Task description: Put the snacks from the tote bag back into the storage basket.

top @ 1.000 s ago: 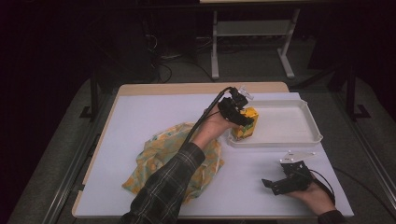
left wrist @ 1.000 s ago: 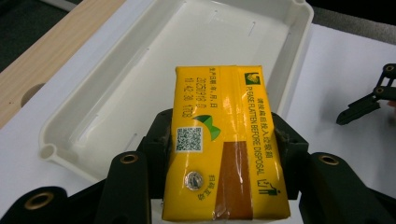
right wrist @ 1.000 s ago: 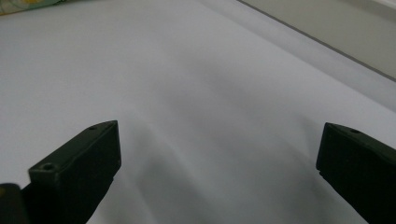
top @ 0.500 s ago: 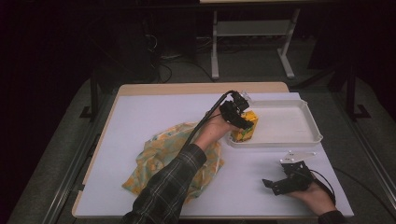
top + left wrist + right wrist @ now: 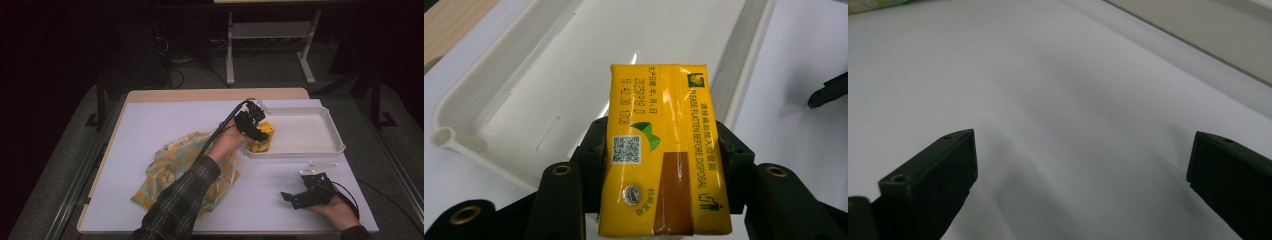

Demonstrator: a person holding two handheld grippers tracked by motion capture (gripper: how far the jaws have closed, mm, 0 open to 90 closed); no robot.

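Note:
A yellow drink carton with green and brown print sits between the jaws of my left gripper, which is shut on it from both sides. In the high view the left gripper holds the carton at the left end of the white tray, just inside its near rim. The tray's bare floor lies beyond the carton. My right gripper rests on the white table near the front right, and its jaws stand wide open with nothing between them.
A crumpled yellow and teal patterned cloth lies on the table left of centre, under the left forearm. The white table cover has a wooden edge at the back. One black jaw of the right gripper shows at the far right.
The left gripper with the carton has shifted slightly down and toward the tray's near left corner. The right gripper has stayed in place.

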